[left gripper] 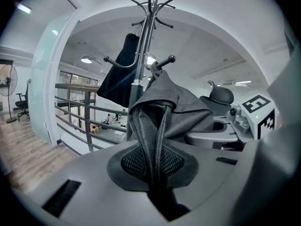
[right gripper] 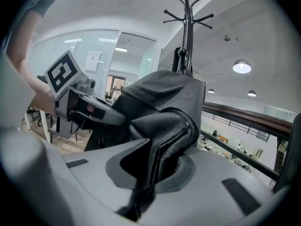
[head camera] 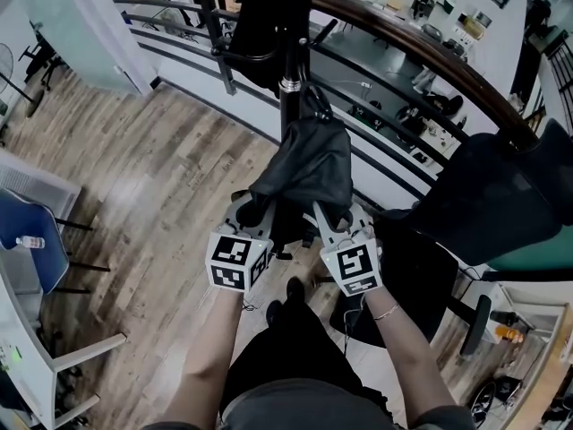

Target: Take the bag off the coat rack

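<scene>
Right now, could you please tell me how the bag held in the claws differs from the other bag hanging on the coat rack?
The grey bag is pinched by the left claw and right claw; the black bag hangs untouched. The grey bag sits lower on the rack, the black bag higher. The grey bag looks lighter, the black bag darker. Both are soft bags at the same coat rack.

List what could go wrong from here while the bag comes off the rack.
1. The left gripper and right gripper each pinch only a thin fold of the bag; it may slip once its weight comes on them.
2. The bag's top seems to sit on a hook of the coat rack; pulling sideways could snag it and rock the rack, which bears a second bag.
3. The railing stands behind; a dropped bag might go over.
</scene>
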